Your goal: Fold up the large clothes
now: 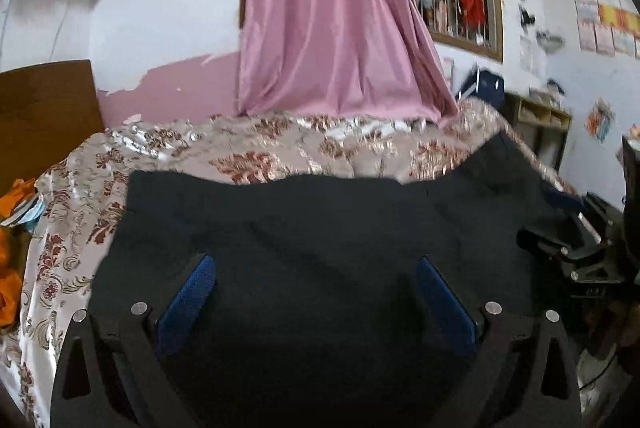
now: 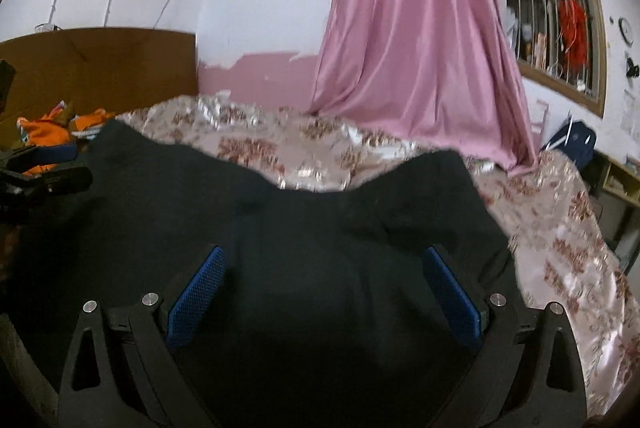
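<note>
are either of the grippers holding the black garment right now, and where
Nothing is held. The left gripper and right gripper both stand open above the black garment, pads clear of it.

Both grippers spread wide, holding nothing

The left gripper points forward and somewhat downward, its two black fingers far apart and the blue pads facing each other across a bare gap. The right gripper has the same tilt and the same wide stance, blue pads unpressed. Each shows at the edge of the other's view: the right one at the far right of the left wrist view, the left one at the far left of the right wrist view.
</note>
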A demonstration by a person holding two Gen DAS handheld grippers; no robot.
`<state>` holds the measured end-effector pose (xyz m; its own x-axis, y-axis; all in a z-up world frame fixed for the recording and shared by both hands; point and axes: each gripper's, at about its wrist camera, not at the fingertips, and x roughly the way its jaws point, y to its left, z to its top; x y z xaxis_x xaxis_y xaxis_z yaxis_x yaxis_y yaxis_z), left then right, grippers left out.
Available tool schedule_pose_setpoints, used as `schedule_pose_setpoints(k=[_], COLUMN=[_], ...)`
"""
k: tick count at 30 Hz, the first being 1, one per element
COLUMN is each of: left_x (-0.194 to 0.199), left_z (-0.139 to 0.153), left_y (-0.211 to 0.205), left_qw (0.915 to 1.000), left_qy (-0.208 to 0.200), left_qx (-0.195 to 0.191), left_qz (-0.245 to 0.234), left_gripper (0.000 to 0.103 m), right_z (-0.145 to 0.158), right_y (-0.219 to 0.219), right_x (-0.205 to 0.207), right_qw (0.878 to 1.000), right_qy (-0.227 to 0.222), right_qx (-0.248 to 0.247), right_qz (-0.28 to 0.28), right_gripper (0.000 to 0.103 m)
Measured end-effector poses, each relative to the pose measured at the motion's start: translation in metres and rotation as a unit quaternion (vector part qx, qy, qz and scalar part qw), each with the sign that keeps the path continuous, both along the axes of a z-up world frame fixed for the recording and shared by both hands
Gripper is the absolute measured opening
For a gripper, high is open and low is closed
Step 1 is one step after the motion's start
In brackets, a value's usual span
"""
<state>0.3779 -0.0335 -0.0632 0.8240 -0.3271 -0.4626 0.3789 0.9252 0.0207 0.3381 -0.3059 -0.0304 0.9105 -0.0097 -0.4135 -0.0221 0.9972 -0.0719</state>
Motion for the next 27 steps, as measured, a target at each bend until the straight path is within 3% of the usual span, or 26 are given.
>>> schedule_pose_setpoints(k=[3, 10, 22, 27], left_x=[0.014, 0.041, 0.093, 0.129], left_z=[-0.011, -0.02, -0.014, -0.024], left_y=[-0.007, -0.023, -0.022, -0.022], left_qw=[0.9991, 0.996, 0.9934, 0.9866], left_qy=[0.028, 0.037, 0.06, 0.13], left_qx=[0.024, 0.064, 0.07, 0.073], left_qz=[0.02, 0.051, 0.068, 0.067], left_gripper=[0.102, 0.103, 0.103, 0.103], right_z=[-0.01, -0.028, -0.022, -0.029], right_y=[-0.002, -0.005, -0.01, -0.023], right_x=[0.01, 0.047, 0.121, 0.148], right_qw=[1.0, 0.997, 0.987, 0.982], right_qy=[0.022, 0.078, 0.156, 0.187], right_qx=[0.001, 0.012, -0.023, -0.018], right_qz=[-0.002, 0.008, -0.025, -0.026], right_gripper=[0.097, 0.097, 0.097, 0.099])
